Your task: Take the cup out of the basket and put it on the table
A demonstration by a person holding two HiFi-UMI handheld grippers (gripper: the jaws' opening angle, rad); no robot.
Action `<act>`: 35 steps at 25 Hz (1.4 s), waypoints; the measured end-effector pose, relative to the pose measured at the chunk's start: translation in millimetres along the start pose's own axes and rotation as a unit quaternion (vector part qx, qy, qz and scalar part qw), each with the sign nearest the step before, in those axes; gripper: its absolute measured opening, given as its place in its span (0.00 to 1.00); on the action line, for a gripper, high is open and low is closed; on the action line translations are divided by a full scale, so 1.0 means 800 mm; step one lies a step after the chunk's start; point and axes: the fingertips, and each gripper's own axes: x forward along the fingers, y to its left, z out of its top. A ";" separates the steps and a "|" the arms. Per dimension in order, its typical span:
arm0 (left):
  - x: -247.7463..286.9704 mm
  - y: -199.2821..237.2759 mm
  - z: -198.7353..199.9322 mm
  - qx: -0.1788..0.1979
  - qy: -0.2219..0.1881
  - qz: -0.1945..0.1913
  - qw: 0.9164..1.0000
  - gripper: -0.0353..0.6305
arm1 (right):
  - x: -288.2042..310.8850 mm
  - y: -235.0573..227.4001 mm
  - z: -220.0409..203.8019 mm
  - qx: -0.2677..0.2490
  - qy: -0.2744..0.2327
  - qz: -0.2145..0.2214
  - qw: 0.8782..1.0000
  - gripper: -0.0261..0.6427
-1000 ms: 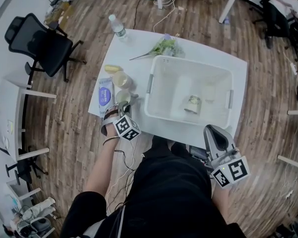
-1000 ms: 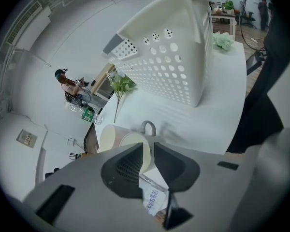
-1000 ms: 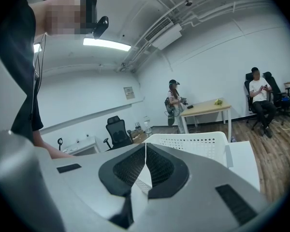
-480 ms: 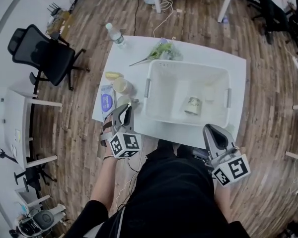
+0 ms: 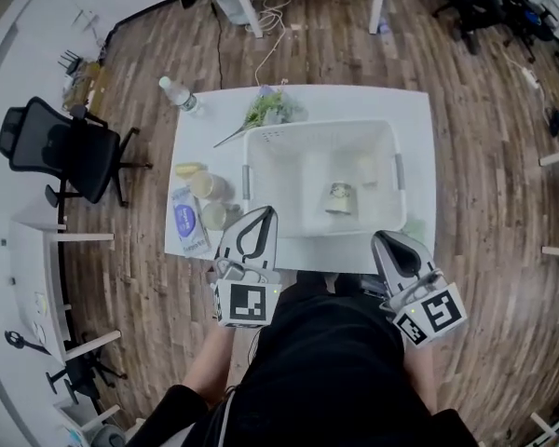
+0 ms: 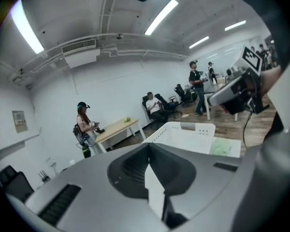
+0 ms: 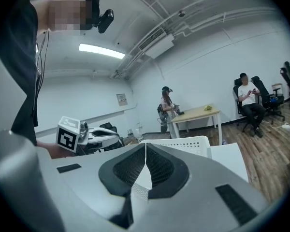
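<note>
Holding the left gripper (image 5: 264,212) over the near edge of the tabletop (image 5: 205,119), just beside the near left corner of the white basket (image 5: 246,170). Showing its fingers pressed together in the left gripper view, having just closed, with nothing between them. Holding the right gripper (image 5: 380,237) near the basket's near right corner, fingers likewise pressed together and pinching nothing. Pointing both grippers roughly level toward the basket, whose perforated rim (image 7: 183,141) is showing just past the right fingers. Finding the cup (image 5: 338,196) inside the basket, on its floor right of the middle, apart from both grippers. Noting a water bottle (image 5: 177,93) and a green bunch (image 5: 265,110) at the far side of the tabletop. Noting two pale round containers (image 5: 202,184) and a blue packet (image 5: 188,223) left of the basket.
</note>
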 end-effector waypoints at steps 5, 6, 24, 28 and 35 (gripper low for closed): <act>0.020 -0.051 0.041 -0.118 -0.057 -0.094 0.987 0.07 | -0.015 -0.011 0.001 0.005 -0.009 -0.025 1.000 0.08; 0.022 -0.061 0.051 -0.140 -0.074 -0.114 0.981 0.07 | -0.019 -0.014 0.001 0.005 -0.010 -0.030 0.999 0.08; 0.041 -0.141 0.075 -0.120 -0.081 -0.252 0.957 0.07 | -0.045 -0.032 0.003 0.009 -0.018 -0.073 0.997 0.08; 0.060 -0.131 0.064 -0.079 -0.062 -0.247 0.964 0.07 | -0.047 -0.036 0.005 0.010 -0.021 -0.083 0.996 0.08; 0.114 -0.131 0.028 0.043 0.003 -0.285 0.958 0.12 | -0.070 -0.045 0.001 0.016 -0.030 -0.116 0.993 0.08</act>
